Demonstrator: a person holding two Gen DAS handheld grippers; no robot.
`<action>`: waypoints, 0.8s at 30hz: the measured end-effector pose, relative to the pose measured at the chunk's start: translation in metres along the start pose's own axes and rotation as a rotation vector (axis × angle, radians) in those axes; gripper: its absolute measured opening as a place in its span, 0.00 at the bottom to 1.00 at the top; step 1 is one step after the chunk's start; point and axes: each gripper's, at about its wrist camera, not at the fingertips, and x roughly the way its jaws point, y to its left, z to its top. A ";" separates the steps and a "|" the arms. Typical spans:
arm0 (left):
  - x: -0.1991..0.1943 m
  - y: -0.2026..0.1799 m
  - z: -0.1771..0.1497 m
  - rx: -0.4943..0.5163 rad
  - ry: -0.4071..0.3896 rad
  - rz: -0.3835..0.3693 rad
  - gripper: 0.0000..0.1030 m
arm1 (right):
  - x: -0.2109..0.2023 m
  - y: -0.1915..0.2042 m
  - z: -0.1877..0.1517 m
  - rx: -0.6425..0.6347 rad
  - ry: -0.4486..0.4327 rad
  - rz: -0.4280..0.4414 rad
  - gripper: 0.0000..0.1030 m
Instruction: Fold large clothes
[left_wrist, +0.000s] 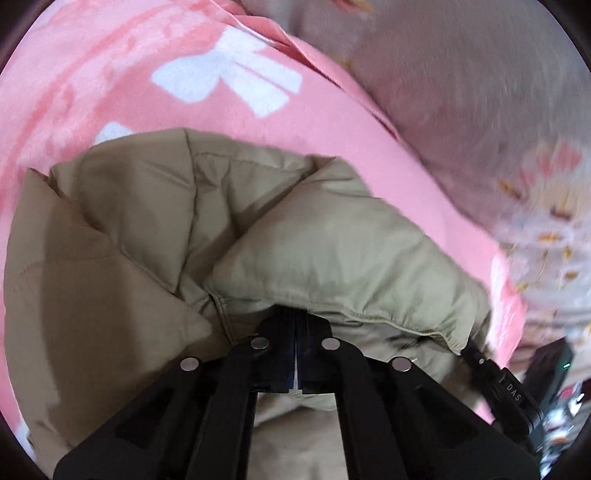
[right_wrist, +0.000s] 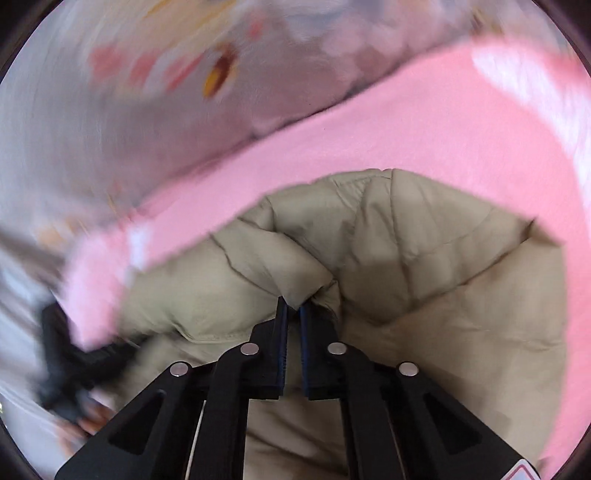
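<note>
Khaki padding fills the lower half of both wrist views: a quilted puffer jacket (left_wrist: 155, 229) lies bunched on a pink blanket (left_wrist: 110, 74), which is the landmark for everything else. The jacket sits on the blanket's plain pink stretch, with a white printed motif (left_wrist: 229, 70) beyond its far edge and a grey flowered sheet (left_wrist: 480, 110) past the blanket's border. The left gripper (left_wrist: 297, 325) has its jaws pressed together at a stitched hem of the jacket, and a fold of cloth appears pinched between them, though the puffy edge hides the tips. The right gripper (right_wrist: 291, 314) is likewise squeezed nearly closed, nipping a small pucker of fabric at a quilted ridge. In the left view the other black tool (left_wrist: 509, 387) shows at the jacket's edge towards the sheet; in the right view a blurred dark shape, probably the left tool, lies at the blanket's edge. As for progress, the jacket looks gathered and doubled over on itself, yet it is rumpled, not flat or squared. My judgement is that a fold is in hand with both corners gripped; laying it down, smoothing it and any further folds remain.
</note>
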 end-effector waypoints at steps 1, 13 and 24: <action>-0.001 0.002 -0.001 0.017 -0.005 0.005 0.00 | 0.001 0.002 -0.004 -0.041 -0.002 -0.032 0.01; -0.092 -0.064 -0.031 0.255 -0.253 0.102 0.00 | -0.074 0.066 -0.006 -0.269 -0.278 -0.114 0.04; -0.012 -0.060 0.001 0.230 -0.234 0.150 0.02 | 0.012 0.076 -0.005 -0.379 -0.204 -0.143 0.01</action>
